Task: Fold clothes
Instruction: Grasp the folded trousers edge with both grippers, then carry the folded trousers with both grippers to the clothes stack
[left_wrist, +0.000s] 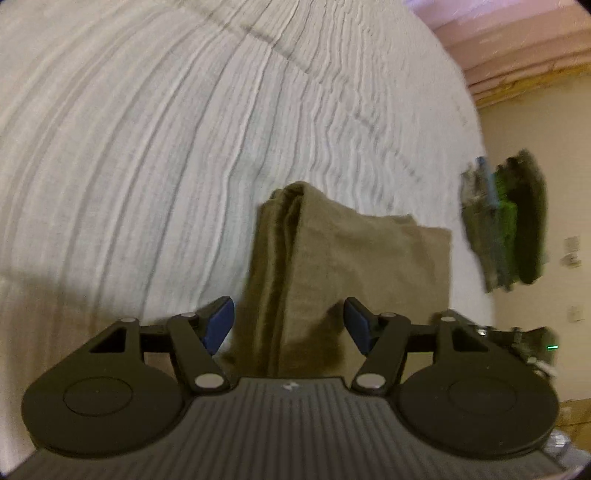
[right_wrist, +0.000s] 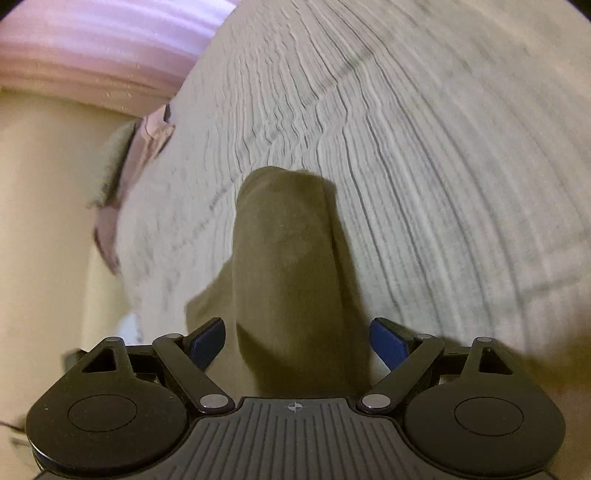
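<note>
An olive-green garment (left_wrist: 332, 266) lies folded into a long narrow shape on the white ribbed bedspread (left_wrist: 147, 147). In the left wrist view my left gripper (left_wrist: 289, 325) is open, its blue pads on either side of the garment's near end, apart from the cloth. In the right wrist view the same garment (right_wrist: 288, 266) runs away from me over the bedspread (right_wrist: 443, 166). My right gripper (right_wrist: 297, 343) is open, its pads either side of the garment's near end. Neither gripper holds anything.
A pile of folded dark and green clothes (left_wrist: 506, 221) sits at the bed's right edge in the left wrist view. A pink and grey cloth (right_wrist: 125, 177) lies at the bed's left edge in the right wrist view. A beige wall and pink curtain lie beyond.
</note>
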